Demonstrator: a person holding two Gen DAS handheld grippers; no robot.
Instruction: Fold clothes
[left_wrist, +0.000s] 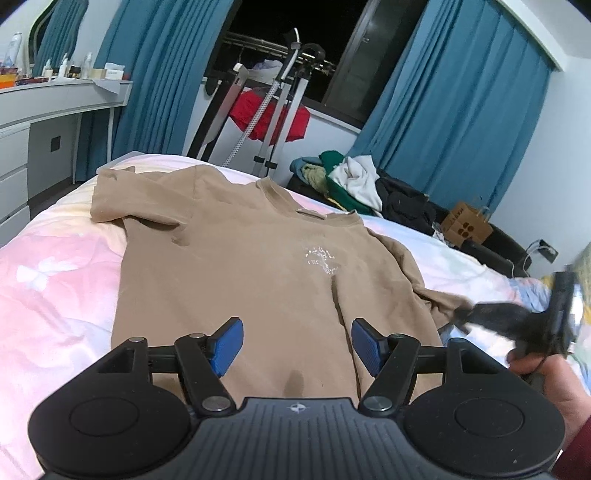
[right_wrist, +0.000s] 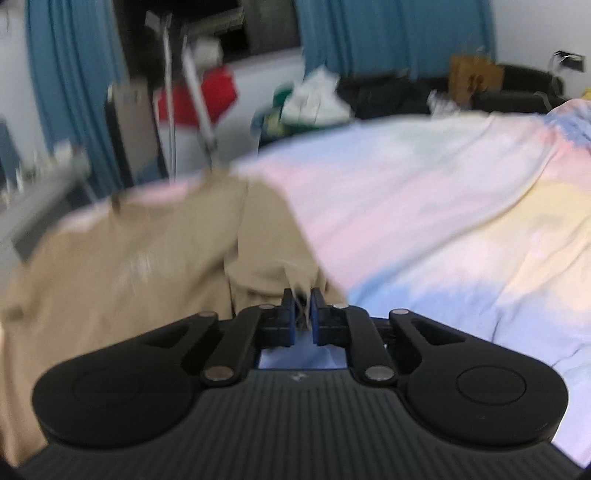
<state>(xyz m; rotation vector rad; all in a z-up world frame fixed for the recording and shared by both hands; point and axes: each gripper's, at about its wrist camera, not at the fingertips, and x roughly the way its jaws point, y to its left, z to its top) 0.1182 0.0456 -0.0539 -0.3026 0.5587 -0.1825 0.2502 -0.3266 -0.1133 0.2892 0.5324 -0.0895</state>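
Note:
A tan T-shirt (left_wrist: 240, 266) with a small white chest print lies face up on the pastel bedspread (left_wrist: 55, 280), collar toward the far side. My left gripper (left_wrist: 297, 345) hovers open over the shirt's lower front, nothing between its blue pads. In the left wrist view my right gripper (left_wrist: 465, 314) shows blurred at the right, its tip at the shirt's right sleeve, held by a hand (left_wrist: 546, 384). The right wrist view is blurred; there my right gripper (right_wrist: 303, 306) is shut on a pinch of the tan sleeve (right_wrist: 273, 258).
Beyond the bed stand a garment steamer stand (left_wrist: 280, 110) with a red cloth, a heap of clothes (left_wrist: 354, 181) on a dark sofa and a cardboard box (left_wrist: 467, 223). A white dresser (left_wrist: 44, 122) with bottles stands at the left. Blue curtains frame a dark window.

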